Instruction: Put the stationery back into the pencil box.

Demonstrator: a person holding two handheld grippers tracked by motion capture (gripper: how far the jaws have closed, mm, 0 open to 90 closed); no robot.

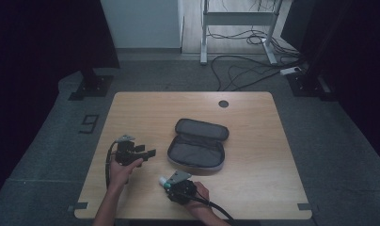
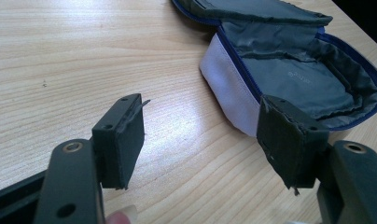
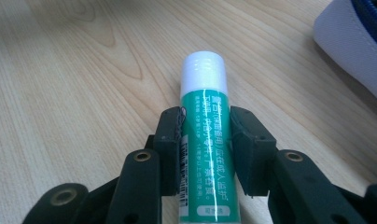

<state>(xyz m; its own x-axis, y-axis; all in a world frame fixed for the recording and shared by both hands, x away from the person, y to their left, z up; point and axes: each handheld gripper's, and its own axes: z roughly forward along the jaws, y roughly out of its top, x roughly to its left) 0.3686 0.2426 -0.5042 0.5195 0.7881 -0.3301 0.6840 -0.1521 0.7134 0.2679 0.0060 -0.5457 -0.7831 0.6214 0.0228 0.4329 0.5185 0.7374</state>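
A green glue stick (image 3: 206, 140) with a white cap lies lengthwise between the jaws of my right gripper (image 3: 205, 128), and both pads press on its sides just above the table. In the high view the right gripper (image 1: 171, 182) is near the table's front edge, the stick's white cap (image 1: 163, 180) poking out to its left. An open grey pencil case (image 1: 197, 143) with a blue zip lies mid-table, just beyond it. My left gripper (image 1: 148, 153) hovers left of the case, open and holding nothing. The left gripper view has its jaws (image 2: 200, 140) wide apart, facing the case (image 2: 289, 70).
The wooden table (image 1: 254, 155) has a round cable hole (image 1: 223, 103) at its far edge. Beyond the table, cables (image 1: 244, 70) trail across the grey floor near a white desk frame (image 1: 237, 19).
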